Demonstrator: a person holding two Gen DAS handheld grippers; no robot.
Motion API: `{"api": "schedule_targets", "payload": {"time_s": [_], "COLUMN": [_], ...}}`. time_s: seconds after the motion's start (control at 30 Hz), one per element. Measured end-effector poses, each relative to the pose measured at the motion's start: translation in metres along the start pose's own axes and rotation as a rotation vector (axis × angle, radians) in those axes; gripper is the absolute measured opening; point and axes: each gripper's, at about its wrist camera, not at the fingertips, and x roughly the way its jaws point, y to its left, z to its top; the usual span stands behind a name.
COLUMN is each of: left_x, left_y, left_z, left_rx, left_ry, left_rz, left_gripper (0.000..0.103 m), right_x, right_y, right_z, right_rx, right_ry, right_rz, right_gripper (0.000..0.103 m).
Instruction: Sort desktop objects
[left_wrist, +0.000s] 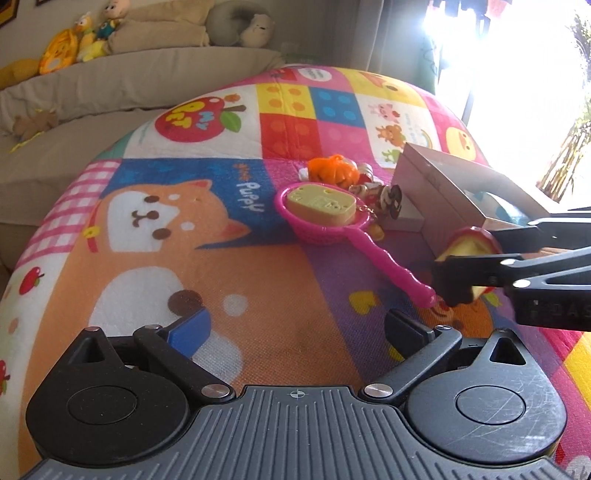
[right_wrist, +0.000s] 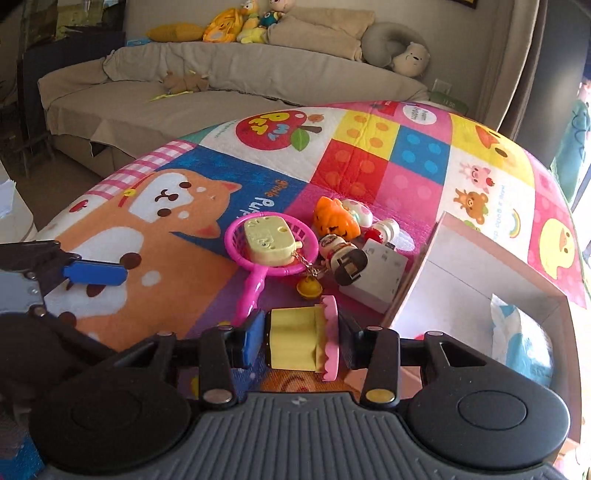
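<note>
The toy cake slice (right_wrist: 301, 341) is clamped between the right gripper's (right_wrist: 301, 341) pads, just left of the open cardboard box (right_wrist: 476, 291), while the left gripper (left_wrist: 295, 328) is held wide, empty, farther away.

Left gripper (left_wrist: 295, 328) hangs wide open over the play mat (left_wrist: 258, 258), nothing between its fingers.

Pink toy net (left_wrist: 325, 218) lies mid-mat with a pale yellow block (left_wrist: 323, 205) in its hoop. Just behind the net sits an orange pumpkin toy (left_wrist: 334, 170) among small figures. Right of the net stands an open cardboard box (left_wrist: 454, 192). Near the net's handle tip, the right gripper (left_wrist: 476, 266) clamps a yellow-and-pink toy (left_wrist: 469, 245).
</note>
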Motion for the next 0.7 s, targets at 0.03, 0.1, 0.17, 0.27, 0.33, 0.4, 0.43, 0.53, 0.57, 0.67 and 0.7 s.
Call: {"api": "schedule_targets", "payload": {"time_s": [0.03,0.1,0.17,0.27,0.33,0.4,0.43,0.53,0.57,0.67,0.7], "left_x": [0.000,0.000,0.001,0.001,0.002,0.002,0.002,0.001,0.001,-0.003,-0.005], "left_y": [0.000,-0.002,-0.004,-0.009,-0.012,-0.014,-0.015,-0.017,-0.018,-0.021,-0.021], "left_z": [0.000,0.000,0.000,0.000,0.000,0.000,0.000,0.002,0.003,0.011,0.014], "left_rx": [0.003,0.009,0.022,0.050,0.065,0.074,0.078,0.083,0.083,0.101,0.103], "left_ry": [0.000,0.003,0.007,0.011,0.015,0.016,0.017,0.024,0.028,0.001,-0.014], "left_rz": [0.002,0.008,0.018,0.034,0.047,0.065,0.073,0.085,0.082,0.088,0.096], "left_gripper": [0.103,0.103,0.103,0.103,0.103,0.103,0.103,0.103,0.103,0.103,0.103], "right_x": [-0.010,-0.032,-0.050,-0.065,-0.066,-0.058,-0.051,-0.034,-0.031,-0.037,-0.041], "right_y": [-0.007,-0.025,-0.034,-0.052,-0.062,-0.065,-0.064,-0.060,-0.059,-0.051,-0.051], "right_z": [-0.006,-0.021,-0.037,-0.060,-0.071,-0.082,-0.087,-0.096,-0.097,-0.093,-0.089], "right_rx": [0.021,0.079,0.065,0.067,0.055,-0.024,-0.079,-0.148,-0.134,-0.099,-0.064], "right_ry": [0.000,0.007,-0.006,0.014,0.021,0.021,0.023,0.047,0.051,0.009,0.002], "right_rz": [0.001,0.021,-0.076,-0.218,-0.305,-0.463,-0.535,-0.596,-0.573,-0.479,-0.417], "right_gripper": [0.042,0.043,0.042,0.042,0.042,0.042,0.042,0.042,0.043,0.046,0.048]}}
